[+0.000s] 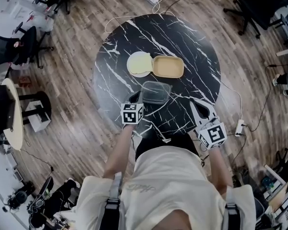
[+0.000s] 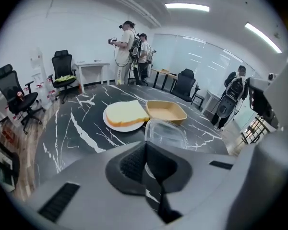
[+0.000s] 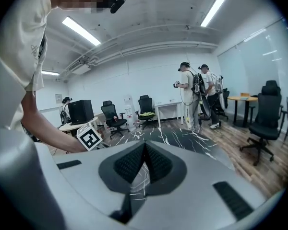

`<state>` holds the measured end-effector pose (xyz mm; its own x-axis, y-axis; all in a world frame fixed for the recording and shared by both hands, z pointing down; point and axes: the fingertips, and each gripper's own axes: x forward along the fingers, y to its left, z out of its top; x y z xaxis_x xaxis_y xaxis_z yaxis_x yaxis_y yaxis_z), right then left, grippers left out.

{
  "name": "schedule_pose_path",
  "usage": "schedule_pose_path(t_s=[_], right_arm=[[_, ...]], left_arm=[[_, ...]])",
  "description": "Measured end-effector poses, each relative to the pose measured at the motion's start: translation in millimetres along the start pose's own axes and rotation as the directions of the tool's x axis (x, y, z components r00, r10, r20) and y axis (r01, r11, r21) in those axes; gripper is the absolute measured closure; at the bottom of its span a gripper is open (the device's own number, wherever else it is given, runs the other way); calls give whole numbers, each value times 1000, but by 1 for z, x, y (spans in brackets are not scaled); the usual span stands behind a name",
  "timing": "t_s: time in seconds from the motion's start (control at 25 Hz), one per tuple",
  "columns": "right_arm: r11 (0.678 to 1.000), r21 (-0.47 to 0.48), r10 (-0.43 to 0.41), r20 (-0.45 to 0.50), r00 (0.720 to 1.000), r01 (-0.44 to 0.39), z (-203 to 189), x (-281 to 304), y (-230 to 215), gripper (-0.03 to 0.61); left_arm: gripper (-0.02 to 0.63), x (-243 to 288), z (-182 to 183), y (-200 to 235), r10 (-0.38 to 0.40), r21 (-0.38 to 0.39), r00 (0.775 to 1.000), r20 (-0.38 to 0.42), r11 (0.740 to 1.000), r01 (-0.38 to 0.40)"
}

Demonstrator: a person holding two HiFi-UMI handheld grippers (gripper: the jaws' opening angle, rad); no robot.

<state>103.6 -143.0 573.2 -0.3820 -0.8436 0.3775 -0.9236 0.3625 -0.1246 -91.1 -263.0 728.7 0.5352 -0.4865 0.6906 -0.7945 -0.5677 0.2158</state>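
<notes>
Plank wood floor (image 1: 77,123) rings everything. Broad boards run down the left and lower right of the head view, and office chairs (image 1: 9,49) sit pushed toward the upper corners. At upper centre stands the round table (image 1: 182,37), glossy black stone veined in white. Its near rim curves just above our body, and a wide stretch of stone lies left of the dishes.

Mid-table, a shallow tan rectangular tray (image 1: 168,66) touches a round white plate (image 1: 134,73) carrying a pale bread slice (image 1: 140,61). Just below them, toward the near rim, stands a clear plastic tub (image 1: 156,92) with soft corners.

Our left gripper (image 1: 136,97) points at the tub's left edge, just beside it, jaws pressed together on nothing. Our right gripper (image 1: 194,105) hovers at the table's lower-right rim, apart from the tub, jaws likewise closed and empty.
</notes>
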Motion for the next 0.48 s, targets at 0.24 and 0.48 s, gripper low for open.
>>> schedule_pose_path(t_s=[0.24,0.48], right_arm=[[999,-30,36,27,999,-35,9,3,11,572],[995,-74,72,69,995,-67,28,9,17,572]], left_arm=[[597,-46,30,-5,31,44,993,112,998,-37],[597,-91,67,-4,52,45,977,206,997,-63]])
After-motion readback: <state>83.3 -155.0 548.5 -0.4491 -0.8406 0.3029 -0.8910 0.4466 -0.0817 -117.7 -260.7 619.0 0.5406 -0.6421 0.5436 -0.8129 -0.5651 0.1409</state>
